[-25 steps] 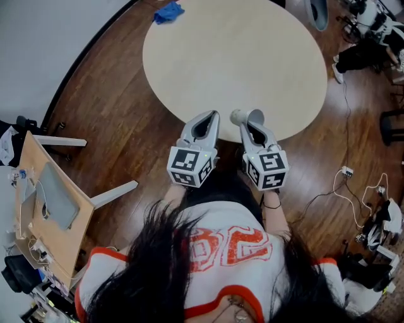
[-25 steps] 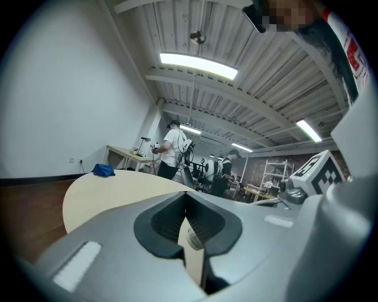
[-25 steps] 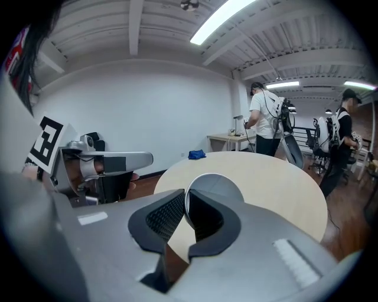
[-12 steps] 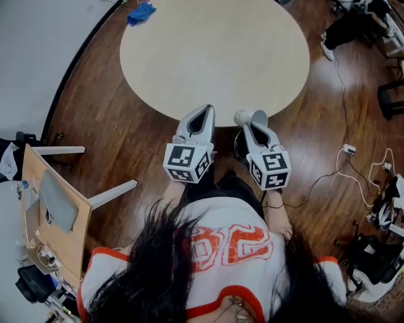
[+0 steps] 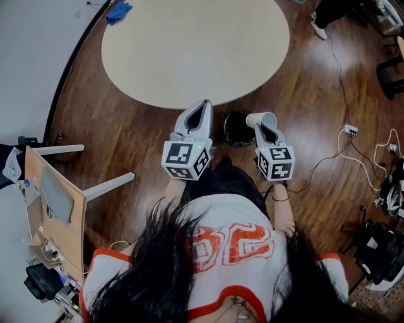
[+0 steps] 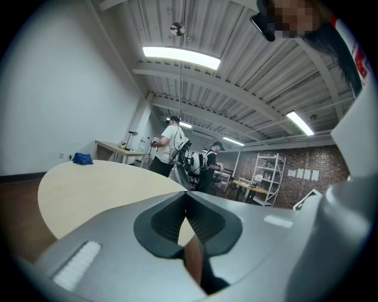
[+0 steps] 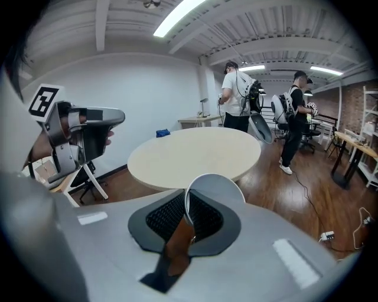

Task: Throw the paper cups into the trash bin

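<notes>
A white paper cup lies on its side in my right gripper, which is shut on the cup's rim. In the right gripper view the cup's wall is pinched between the black pads, with its open mouth facing right. A black trash bin stands on the wooden floor just left of the cup, between the two grippers. My left gripper is shut and holds nothing; its pads meet in the left gripper view. Both grippers hang over the floor, just off the round beige table.
A blue cloth lies at the table's far left edge. A wooden board on white legs stands at the left. Cables and a power strip trail over the floor at the right. Two people stand beyond the table.
Both grippers have drawn back from the table's edge and now hang over the floor. The black bin has come into view between them. The right gripper still holds the cup.
</notes>
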